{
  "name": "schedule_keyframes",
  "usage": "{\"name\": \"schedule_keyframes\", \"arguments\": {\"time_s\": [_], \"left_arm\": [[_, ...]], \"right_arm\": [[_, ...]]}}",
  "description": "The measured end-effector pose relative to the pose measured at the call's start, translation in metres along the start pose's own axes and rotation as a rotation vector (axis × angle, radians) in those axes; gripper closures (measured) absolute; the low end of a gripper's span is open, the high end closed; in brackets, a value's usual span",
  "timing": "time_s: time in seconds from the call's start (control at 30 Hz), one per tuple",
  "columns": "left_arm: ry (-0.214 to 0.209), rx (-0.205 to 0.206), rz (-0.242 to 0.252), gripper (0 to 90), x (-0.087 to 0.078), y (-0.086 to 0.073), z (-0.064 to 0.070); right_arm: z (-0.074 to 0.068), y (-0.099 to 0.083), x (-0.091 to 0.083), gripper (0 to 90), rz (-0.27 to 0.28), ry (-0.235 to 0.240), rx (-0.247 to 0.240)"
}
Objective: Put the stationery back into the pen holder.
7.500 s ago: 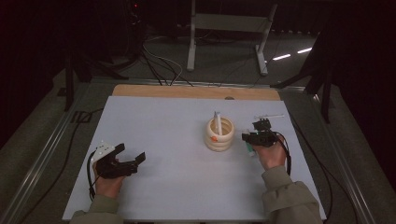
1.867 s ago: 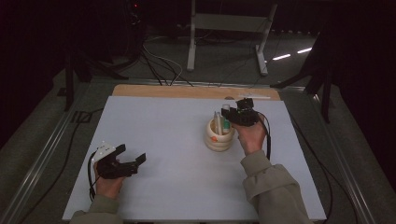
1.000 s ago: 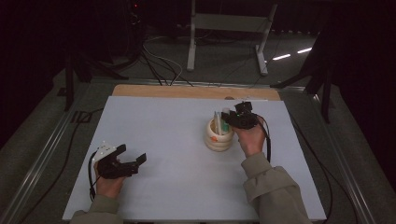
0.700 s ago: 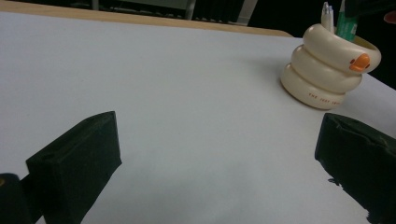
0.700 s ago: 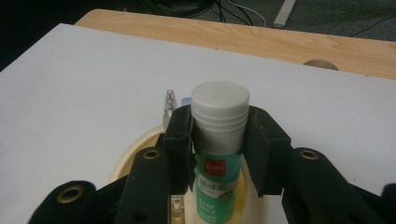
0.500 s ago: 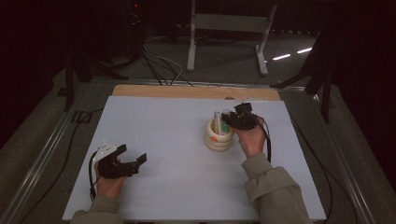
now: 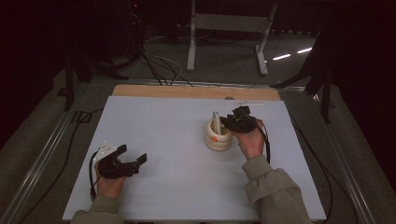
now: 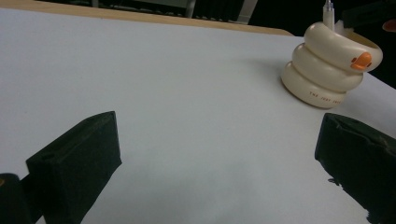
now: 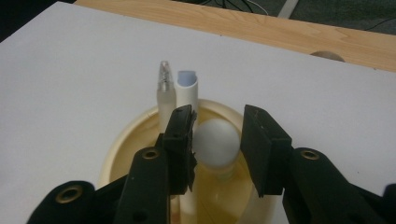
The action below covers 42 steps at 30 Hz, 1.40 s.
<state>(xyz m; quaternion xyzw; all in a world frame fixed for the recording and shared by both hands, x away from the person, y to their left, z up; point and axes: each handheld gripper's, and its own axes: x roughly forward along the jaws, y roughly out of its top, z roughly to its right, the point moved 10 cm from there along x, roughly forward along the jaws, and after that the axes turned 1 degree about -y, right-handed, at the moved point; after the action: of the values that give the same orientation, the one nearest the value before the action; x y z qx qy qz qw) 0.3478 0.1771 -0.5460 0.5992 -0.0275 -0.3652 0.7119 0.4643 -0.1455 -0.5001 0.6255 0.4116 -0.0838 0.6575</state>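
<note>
High view: white table (image 7: 177, 154) under both grippers. Right gripper (image 7: 228, 122) has moved from beside the duck-shaped pen holder (image 7: 218, 136) to directly over its mouth. That reads as a reach into the holder. Left gripper (image 7: 135, 161) unchanged, parked well to the left, jaws wide, empty. Right gripper view adds what the high view can't resolve: a round-topped white item (image 9: 215, 142) sits between the jaws, which are narrowed around it (contact on the left, small gap on the right), two pens (image 9: 180, 93) just beyond.

bare table (image 7: 168, 135), pens (image 9: 180, 93) crowd holder (image 7: 218, 138)
</note>
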Motion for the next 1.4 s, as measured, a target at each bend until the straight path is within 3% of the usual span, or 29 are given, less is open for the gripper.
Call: {"name": "schedule_keyframes", "arguments": {"time_s": [0.2, 0.57, 0.8, 1.03, 1.4], "left_arm": [[0.0, -0.002, 0.0, 0.7, 0.0, 0.0, 0.0], [0.004, -0.007, 0.007, 0.6, -0.001, 0.001, -0.001], [0.012, -0.013, 0.017, 0.6, -0.003, 0.002, -0.005], [0.02, -0.012, 0.017, 0.6, -0.006, 0.003, -0.007], [0.029, 0.004, 0.019, 0.5, -0.01, 0.005, -0.007]], "right_arm": [[-0.001, -0.001, 0.0, 64.3, 0.002, 0.006, 0.0], [-0.009, 0.003, -0.005, 48.4, 0.037, 0.039, -0.029], [-0.006, 0.007, -0.01, 20.4, 0.054, 0.027, -0.01], [-0.001, 0.005, -0.014, 2.5, 0.032, -0.005, -0.028], [0.006, -0.005, -0.028, 0.0, 0.019, -0.009, -0.054]]}}
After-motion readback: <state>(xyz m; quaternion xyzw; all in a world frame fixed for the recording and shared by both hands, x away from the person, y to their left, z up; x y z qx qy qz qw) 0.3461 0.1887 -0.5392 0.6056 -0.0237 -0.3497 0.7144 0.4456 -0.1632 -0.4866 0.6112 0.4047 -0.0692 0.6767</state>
